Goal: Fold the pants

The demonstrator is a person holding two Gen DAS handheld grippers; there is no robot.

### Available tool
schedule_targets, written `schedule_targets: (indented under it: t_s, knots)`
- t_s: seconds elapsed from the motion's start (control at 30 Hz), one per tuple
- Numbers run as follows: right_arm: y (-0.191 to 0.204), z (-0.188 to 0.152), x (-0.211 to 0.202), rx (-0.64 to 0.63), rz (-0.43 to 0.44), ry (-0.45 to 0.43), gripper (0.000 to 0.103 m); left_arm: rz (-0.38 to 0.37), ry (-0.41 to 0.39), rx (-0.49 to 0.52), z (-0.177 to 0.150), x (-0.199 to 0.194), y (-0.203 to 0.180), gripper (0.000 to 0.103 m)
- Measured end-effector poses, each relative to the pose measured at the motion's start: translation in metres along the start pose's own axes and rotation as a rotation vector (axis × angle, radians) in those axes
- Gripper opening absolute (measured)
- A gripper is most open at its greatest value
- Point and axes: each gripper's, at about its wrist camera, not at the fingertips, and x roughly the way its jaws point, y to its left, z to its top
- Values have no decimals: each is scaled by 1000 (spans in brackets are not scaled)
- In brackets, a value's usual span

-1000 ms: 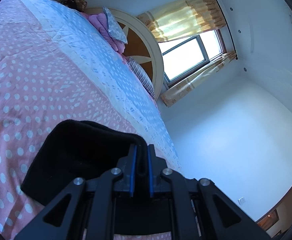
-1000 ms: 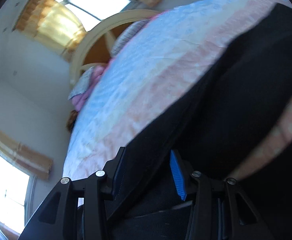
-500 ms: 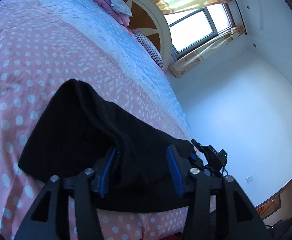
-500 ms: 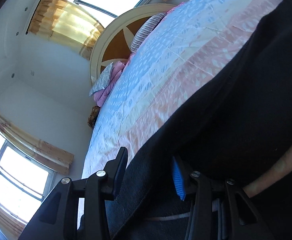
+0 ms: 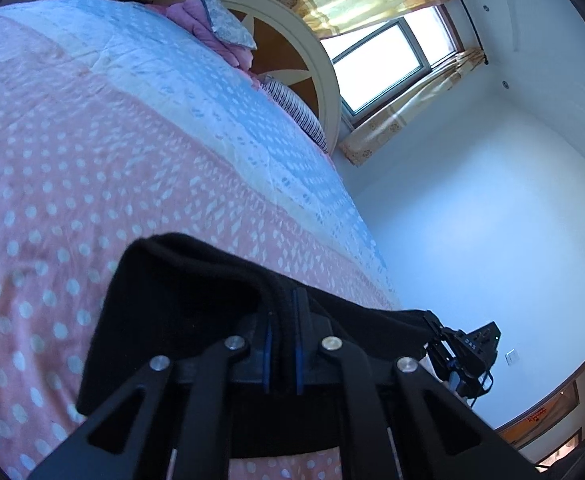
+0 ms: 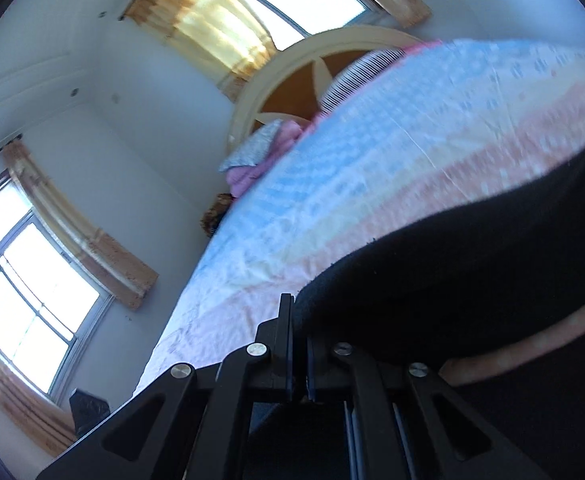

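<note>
So both claws just snapped together, left gripper (image 5: 283,332) and right gripper (image 6: 299,344) pinching the black pants (image 5: 180,300), bedspread (image 5: 92,140) at 12 o'clock.

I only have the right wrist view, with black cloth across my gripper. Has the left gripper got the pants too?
Observer: Yes. The left gripper has just closed and is shut on a fold of the pants.
Operator: Where does my gripper sit on the cloth?
Observer: The right gripper, which has also just closed, pinches the right end of the same raised edge.
Operator: Is any of it down?
Observer: The left part seems to droop onto the bed.
</note>
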Motion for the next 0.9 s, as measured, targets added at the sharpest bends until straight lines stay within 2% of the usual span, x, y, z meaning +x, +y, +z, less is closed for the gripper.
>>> schedule_targets:
  t_s: [0.17,0.3,0.4,0.5,0.63,0.73,0.9]
  knots:
    - [33,-27,-45,-69,8,-17,4,-23,27,3,5,-22,9,8]
    - [32,-76,-51,-110,-61,63,4,58,100,8,-8,-17,25,8]
    - [16,-115,-47,-126,-135,148,5,135,159,5,-26,-10,37,8]
    - [-3,-137,-39,-98,-175,197,5,199,186,19,-38,-3,43,8]
    - [0,-138,-35,-143,-193,192,5,200,169,21,-37,-4,42,9]
    - [8,-135,-36,-171,-183,178,5,223,161,101,-29,-5,29,9]
    - [17,-114,-36,-175,-131,107,5,230,149,186,-2,3,10,9]
